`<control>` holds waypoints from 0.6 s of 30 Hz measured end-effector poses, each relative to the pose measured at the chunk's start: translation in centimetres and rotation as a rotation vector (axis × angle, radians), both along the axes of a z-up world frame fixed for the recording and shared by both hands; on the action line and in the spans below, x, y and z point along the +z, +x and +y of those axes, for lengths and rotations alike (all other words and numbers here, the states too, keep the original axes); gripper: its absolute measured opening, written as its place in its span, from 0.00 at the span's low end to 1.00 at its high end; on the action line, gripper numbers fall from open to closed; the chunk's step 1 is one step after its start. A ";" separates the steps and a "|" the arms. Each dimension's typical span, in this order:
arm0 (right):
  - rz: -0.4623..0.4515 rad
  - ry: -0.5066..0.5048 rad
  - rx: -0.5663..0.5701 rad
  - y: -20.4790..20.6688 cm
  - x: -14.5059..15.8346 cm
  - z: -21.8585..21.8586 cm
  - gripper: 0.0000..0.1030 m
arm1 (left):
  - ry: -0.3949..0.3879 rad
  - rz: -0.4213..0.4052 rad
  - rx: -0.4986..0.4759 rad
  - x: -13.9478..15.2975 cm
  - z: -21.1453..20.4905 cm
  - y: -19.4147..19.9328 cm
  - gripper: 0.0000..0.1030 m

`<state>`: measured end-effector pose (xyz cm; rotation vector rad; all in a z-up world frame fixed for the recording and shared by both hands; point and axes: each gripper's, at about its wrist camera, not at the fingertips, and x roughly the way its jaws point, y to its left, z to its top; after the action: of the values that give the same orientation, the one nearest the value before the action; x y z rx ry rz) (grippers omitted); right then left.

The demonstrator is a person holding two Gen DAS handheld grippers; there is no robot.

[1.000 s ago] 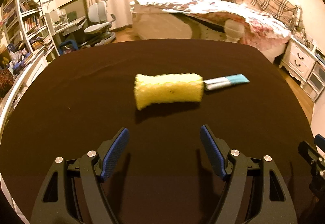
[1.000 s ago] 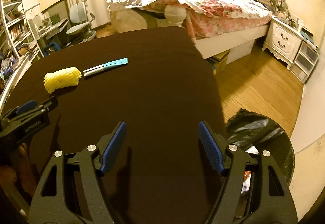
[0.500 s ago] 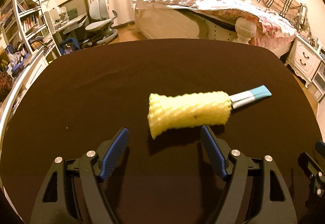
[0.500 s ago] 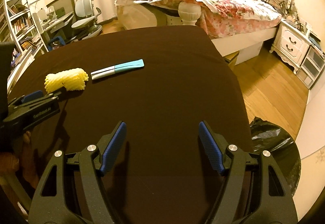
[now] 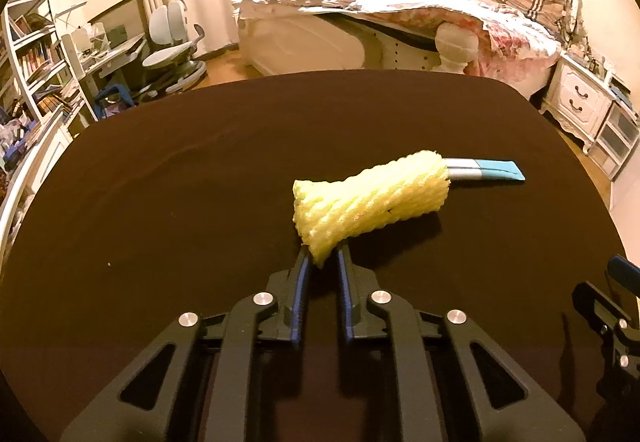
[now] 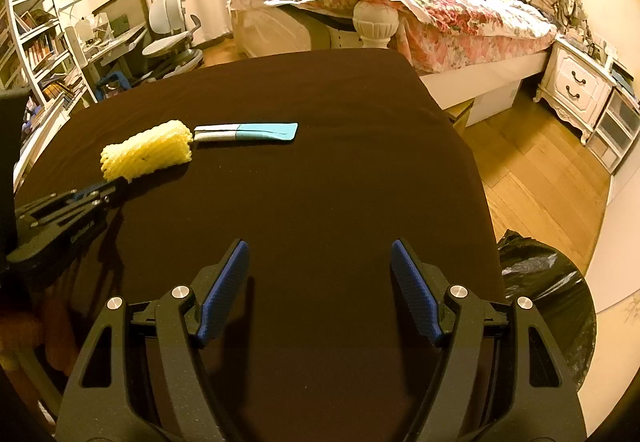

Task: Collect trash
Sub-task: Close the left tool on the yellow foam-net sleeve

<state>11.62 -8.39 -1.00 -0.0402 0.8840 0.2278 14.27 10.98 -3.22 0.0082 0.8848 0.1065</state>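
Note:
A yellow foam net sleeve [image 5: 372, 197] lies on the dark brown table [image 5: 160, 201]. My left gripper [image 5: 322, 262] has its jaws closing, and the blue pads pinch the sleeve's near corner. Just behind the sleeve lies a flat blue and silver wrapper [image 5: 484, 173]. In the right wrist view the sleeve [image 6: 148, 149] and the wrapper [image 6: 248, 131] sit at the far left, with the left gripper [image 6: 116, 187] at the sleeve's near end. My right gripper [image 6: 320, 266] hovers open over bare table with nothing between its fingers.
A bin lined with a black bag [image 6: 544, 282] stands on the wooden floor off the table's right edge. Beyond the table are a bed [image 6: 440, 9], a white nightstand [image 6: 576, 85] and a desk chair [image 6: 172, 37]. Bookshelves [image 5: 32, 61] line the left wall.
The left gripper has moved forward to the yellow sleeve and its jaws have gone from wide open to pinched on the sleeve's near corner. The right gripper has stayed open and still.

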 end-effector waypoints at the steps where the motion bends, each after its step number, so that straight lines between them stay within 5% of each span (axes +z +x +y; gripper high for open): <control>1: 0.001 0.000 0.000 0.0 0.0 0.0 0.70 | -0.004 0.002 -0.003 0.0 -0.1 -0.2 0.11; 14: 0.001 0.000 -0.001 -0.1 0.0 -0.1 0.70 | -0.034 0.012 -0.061 0.0 -2.8 -2.5 0.11; 16: 0.001 0.001 -0.002 -0.2 0.1 0.0 0.70 | -0.029 0.006 -0.052 0.1 -2.8 -2.7 0.16; 18: 0.000 0.002 -0.002 -0.4 0.2 -0.1 0.70 | -0.026 -0.002 -0.036 0.3 -2.5 -2.9 0.38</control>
<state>11.26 -8.47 -0.81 -0.0375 0.8842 0.2263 11.38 8.44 -2.97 -0.0007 0.8834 0.0614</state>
